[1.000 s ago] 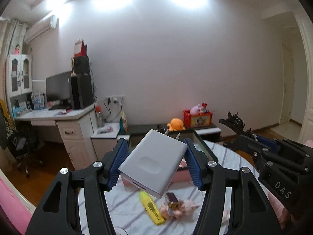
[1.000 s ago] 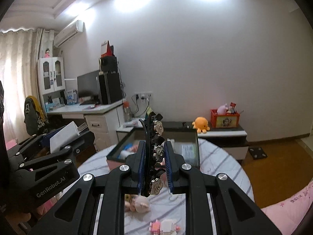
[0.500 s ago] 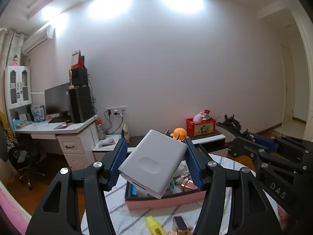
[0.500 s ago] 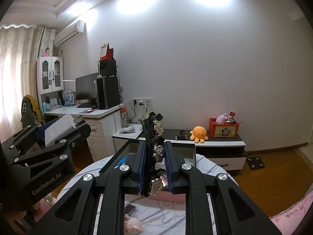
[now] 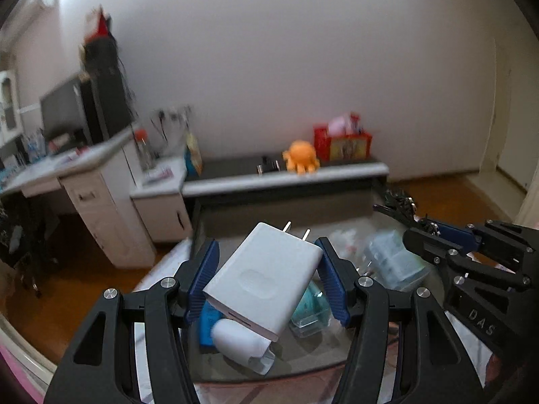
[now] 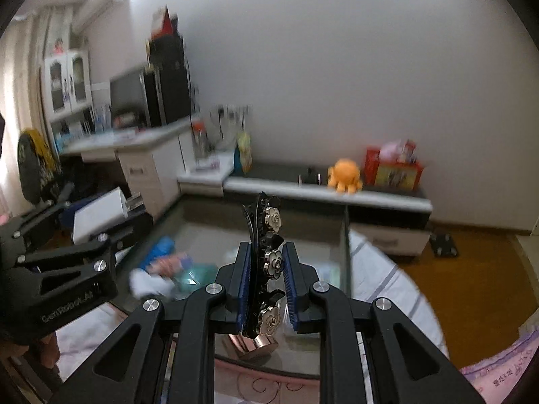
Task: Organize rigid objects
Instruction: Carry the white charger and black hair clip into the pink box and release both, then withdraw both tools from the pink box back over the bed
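Observation:
My left gripper [image 5: 266, 282] is shut on a white plug charger [image 5: 262, 277], its two metal prongs pointing away, held tilted above the open storage box [image 5: 198, 225]. My right gripper [image 6: 266, 288] is shut on a black hair clip with gold flowers [image 6: 267, 259], standing upright between the blue pads over the same box [image 6: 345, 245]. In the right wrist view the left gripper [image 6: 67, 262] with the charger [image 6: 97, 215] shows at the left. In the left wrist view the right gripper [image 5: 471, 256] with the clip [image 5: 401, 207] shows at the right.
The box holds a white rounded case [image 5: 241, 340], blue and teal packets [image 5: 310, 306], a clear container [image 5: 394, 259] and a copper-coloured round thing [image 6: 257, 345]. It sits on a round table with a striped cloth [image 6: 387, 279]. Behind stand a low cabinet with an orange octopus toy [image 5: 300, 161] and a white desk [image 5: 77, 175].
Both grippers have moved forward and tipped downward over the box, whose inside now fills the lower view. The yellow marker and small toys on the cloth have dropped out of sight. Both grips are unchanged.

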`<control>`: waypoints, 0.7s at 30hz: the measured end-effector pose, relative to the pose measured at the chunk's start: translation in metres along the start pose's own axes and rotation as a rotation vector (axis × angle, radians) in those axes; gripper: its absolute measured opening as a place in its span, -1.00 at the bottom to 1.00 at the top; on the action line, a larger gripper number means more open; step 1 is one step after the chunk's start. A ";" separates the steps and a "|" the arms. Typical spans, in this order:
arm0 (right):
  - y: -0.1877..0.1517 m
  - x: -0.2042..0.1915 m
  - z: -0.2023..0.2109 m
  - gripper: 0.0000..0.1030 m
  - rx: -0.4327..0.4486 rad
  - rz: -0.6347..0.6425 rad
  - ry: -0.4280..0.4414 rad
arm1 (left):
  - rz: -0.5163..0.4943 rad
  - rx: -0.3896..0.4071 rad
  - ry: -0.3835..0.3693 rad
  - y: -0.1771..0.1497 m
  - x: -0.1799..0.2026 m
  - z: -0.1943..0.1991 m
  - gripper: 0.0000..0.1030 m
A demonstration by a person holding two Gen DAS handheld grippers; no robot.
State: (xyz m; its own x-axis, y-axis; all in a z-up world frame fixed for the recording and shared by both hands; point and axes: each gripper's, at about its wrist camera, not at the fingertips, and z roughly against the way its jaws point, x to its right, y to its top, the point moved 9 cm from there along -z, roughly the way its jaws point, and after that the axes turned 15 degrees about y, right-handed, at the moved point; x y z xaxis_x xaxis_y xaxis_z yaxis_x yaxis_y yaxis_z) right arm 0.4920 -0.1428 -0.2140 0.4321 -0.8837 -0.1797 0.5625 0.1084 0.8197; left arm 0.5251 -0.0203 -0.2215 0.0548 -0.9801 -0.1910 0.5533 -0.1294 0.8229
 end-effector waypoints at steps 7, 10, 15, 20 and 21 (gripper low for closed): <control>-0.021 0.023 -0.038 -0.62 -0.099 -0.057 -0.024 | -0.042 -0.110 0.005 -0.025 0.017 -0.045 0.17; -0.022 0.025 -0.035 -0.61 -0.098 -0.081 -0.005 | -0.033 -0.093 0.015 -0.024 0.016 -0.042 0.29; -0.010 0.021 -0.014 -0.08 -0.044 -0.099 0.006 | -0.005 -0.024 0.019 -0.008 0.006 -0.011 0.61; 0.006 -0.002 0.031 0.21 0.048 -0.081 0.034 | 0.042 0.063 0.043 0.007 -0.017 0.041 0.93; 0.009 -0.006 0.040 0.34 0.068 -0.076 0.037 | 0.052 0.075 0.043 0.009 -0.021 0.049 0.95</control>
State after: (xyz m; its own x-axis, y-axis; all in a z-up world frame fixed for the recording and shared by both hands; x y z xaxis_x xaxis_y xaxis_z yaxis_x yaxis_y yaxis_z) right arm 0.4665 -0.1547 -0.1836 0.4167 -0.8706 -0.2615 0.5458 0.0095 0.8379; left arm 0.4876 -0.0080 -0.1837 0.1179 -0.9786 -0.1684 0.4852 -0.0912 0.8696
